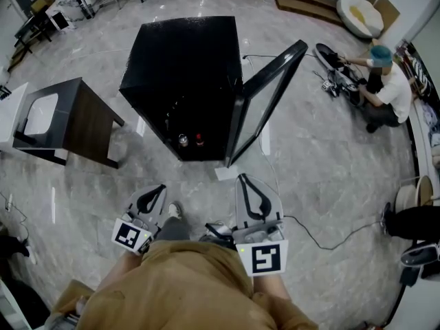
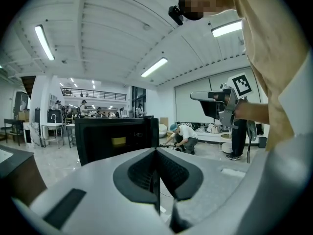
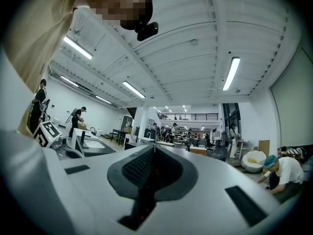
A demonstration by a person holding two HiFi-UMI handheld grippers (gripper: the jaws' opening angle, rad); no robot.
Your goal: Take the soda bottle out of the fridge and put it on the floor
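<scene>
Head view is showing two bottles (image 1: pixel 183 141) standing low inside the open black fridge (image 1: pixel 185 67), well ahead of both grippers. Left gripper (image 1: pixel 159 188) and right gripper (image 1: pixel 242 179) are each keeping their jaws pressed together, empty, above the grey marble floor (image 1: pixel 323 177). Left gripper view is facing the fridge front. Right gripper view is taking in the long hall instead.

Floor: glossy grey marbled tile floor (image 1: pixel 330 177), reflecting the lamps. Dark brown square side table (image 1: pixel 86 126) with white inset top at 9 o'clock in the head view. White round beanbag seat (image 1: pixel 361 14), yellow centre, at 1 o'clock. White ribbed ceiling (image 2: pixel 107 28) with long fluorescent strip lights (image 2: pixel 154 66). Plain white walls (image 3: pixel 288 116); railed mezzanine (image 3: pixel 188 116) at the far end.
</scene>
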